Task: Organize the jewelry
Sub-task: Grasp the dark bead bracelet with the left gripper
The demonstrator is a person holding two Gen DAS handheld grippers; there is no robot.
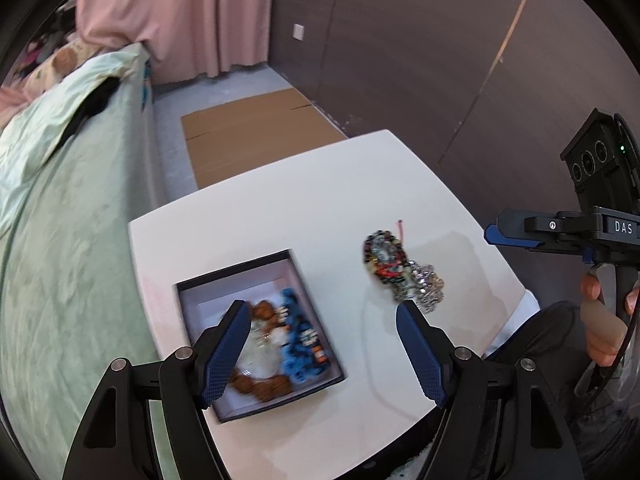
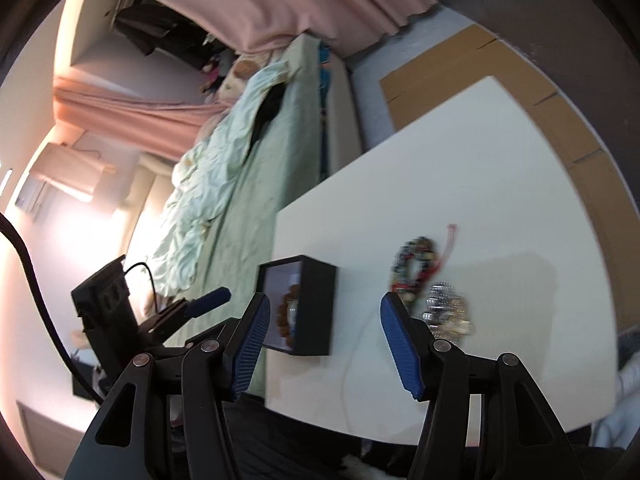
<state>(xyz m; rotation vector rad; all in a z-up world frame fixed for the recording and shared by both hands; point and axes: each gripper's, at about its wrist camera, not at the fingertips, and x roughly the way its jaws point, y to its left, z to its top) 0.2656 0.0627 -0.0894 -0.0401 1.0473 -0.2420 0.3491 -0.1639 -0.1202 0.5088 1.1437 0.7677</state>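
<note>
A black box [image 1: 240,270] [image 2: 316,304] with a pale lining sits on the white table [image 1: 320,192] [image 2: 460,168]. Inside lie brown beads [image 1: 264,312], blue beads [image 1: 298,340] and a clear piece. To its right a loose heap of jewelry [image 1: 400,268] [image 2: 424,276] rests on the tabletop: dark multicoloured bead strands and a silver chain cluster [image 2: 444,308]. My left gripper [image 1: 322,320] hangs open above the box's right edge, nothing between its blue pads. My right gripper [image 2: 324,320] is open too, nothing between its fingers, above the table's near edge. In the left wrist view the right gripper [image 1: 504,234] shows at the far right.
A bed with a pale green cover [image 1: 60,240] [image 2: 240,168] runs along the table's left side. Flat cardboard [image 1: 256,136] lies on the floor behind the table. Pink curtains [image 1: 180,12] hang at the back. A hand [image 1: 604,320] grips the right handle.
</note>
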